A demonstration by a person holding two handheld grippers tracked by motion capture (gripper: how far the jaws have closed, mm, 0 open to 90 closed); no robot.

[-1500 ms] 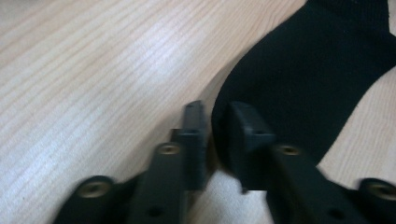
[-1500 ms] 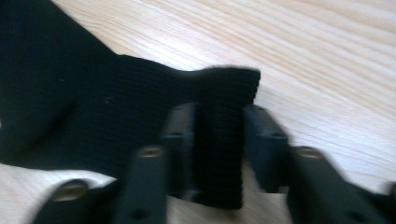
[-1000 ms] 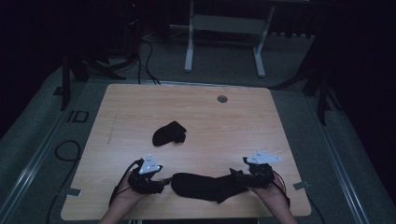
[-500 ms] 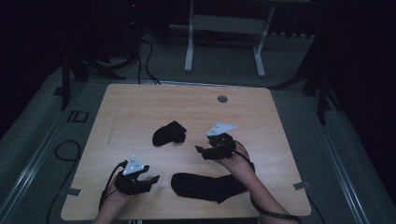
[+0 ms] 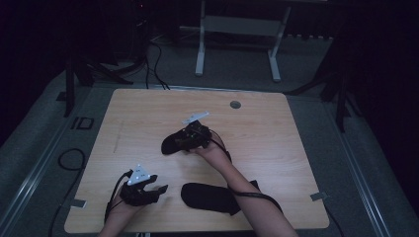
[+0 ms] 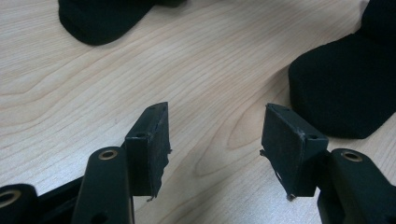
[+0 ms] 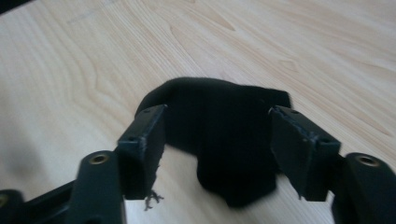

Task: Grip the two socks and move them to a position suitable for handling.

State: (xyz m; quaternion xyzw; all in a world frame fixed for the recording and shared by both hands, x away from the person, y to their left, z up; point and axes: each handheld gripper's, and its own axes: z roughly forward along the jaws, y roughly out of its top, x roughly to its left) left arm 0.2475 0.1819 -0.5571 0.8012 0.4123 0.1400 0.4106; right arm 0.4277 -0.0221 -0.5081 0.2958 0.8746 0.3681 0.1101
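High view. Bench [image 5: 276, 148]: pale wood-grain top, rectangular with rounded corners, small round grey grommet [image 5: 235, 104] near its far edge. Crumpled black sock [image 5: 173, 143]: soft, dull fabric, bunched into a low mound near the middle of the bench. Flat black sock [image 5: 210, 197]: long, rounded at its end, lying near the bench's near edge, partly under the right forearm. Right tool [image 5: 185, 143]: black body with a grey three-cornered plate on top, held at the crumpled sock, touching or just over its right side; which, I cannot tell. Left tool [image 5: 160, 189]: black, grey plate on top, near the bench's near-left corner, just left of the flat sock and apart from it. Bare wood lies wide open on the far half of the bench and along its right side.

Left gripper view. Left tool [image 6: 215, 140]: two flat black pads with frayed edges, spread apart, nothing between them, bare grain beneath. Flat sock [image 6: 345, 84] lies past the right-hand pad; crumpled sock [image 6: 102, 18] sits farther off, at the top left.

Right gripper view. Right tool [image 7: 217, 144]: pads spread wide, released, with the crumpled sock [image 7: 219, 140] between them, its ribbed knit folded into a hump. Neither pad presses the cloth. Clear wood surrounds the sock on all sides.
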